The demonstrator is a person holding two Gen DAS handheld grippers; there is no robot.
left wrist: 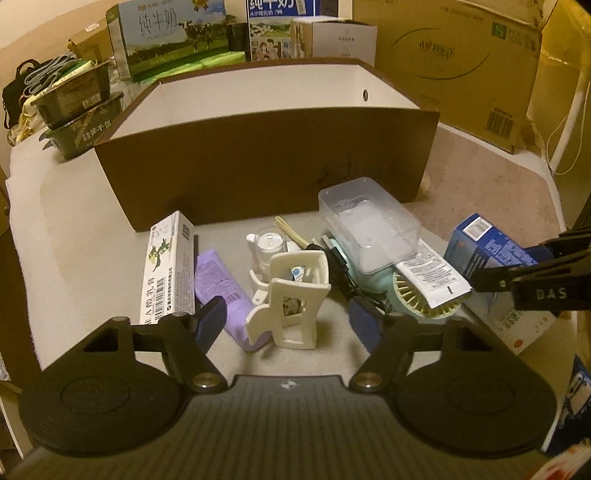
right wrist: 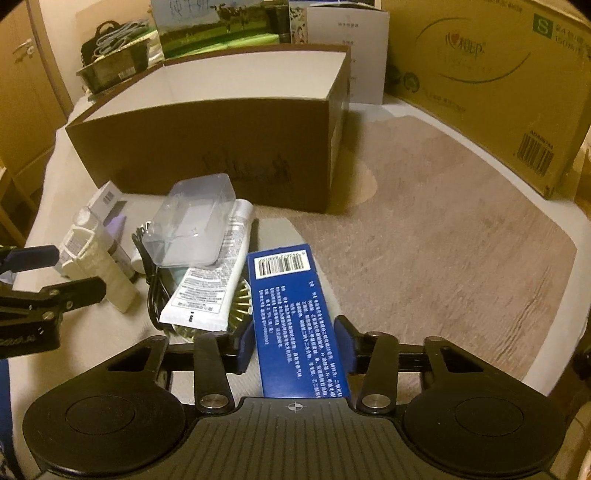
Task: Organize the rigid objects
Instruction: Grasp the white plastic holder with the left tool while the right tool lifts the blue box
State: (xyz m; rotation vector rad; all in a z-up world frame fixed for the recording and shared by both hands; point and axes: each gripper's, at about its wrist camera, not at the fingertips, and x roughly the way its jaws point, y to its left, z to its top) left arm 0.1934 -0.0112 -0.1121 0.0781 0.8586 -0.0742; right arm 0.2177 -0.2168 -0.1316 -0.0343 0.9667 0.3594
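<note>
A brown open box [left wrist: 258, 162] with a white inside stands at the back of the table; it also shows in the right wrist view [right wrist: 207, 147]. In front lie a cream holder [left wrist: 291, 299], a purple tube [left wrist: 221, 291], a white carton [left wrist: 170, 266], a clear plastic case [left wrist: 369, 229], a white tube [left wrist: 432, 277] and a mint fan [left wrist: 417, 299]. My left gripper [left wrist: 291, 325] is open around the cream holder. My right gripper [right wrist: 295, 343] has its pads against both sides of a blue box [right wrist: 291, 310].
Milk cartons [left wrist: 166, 33] and a large cardboard box [left wrist: 454, 55] stand behind the brown box. Stacked dark trays [left wrist: 77, 107] sit at the back left. A black cable [right wrist: 151, 273] lies by the fan. Bare table surface [right wrist: 443, 221] stretches to the right.
</note>
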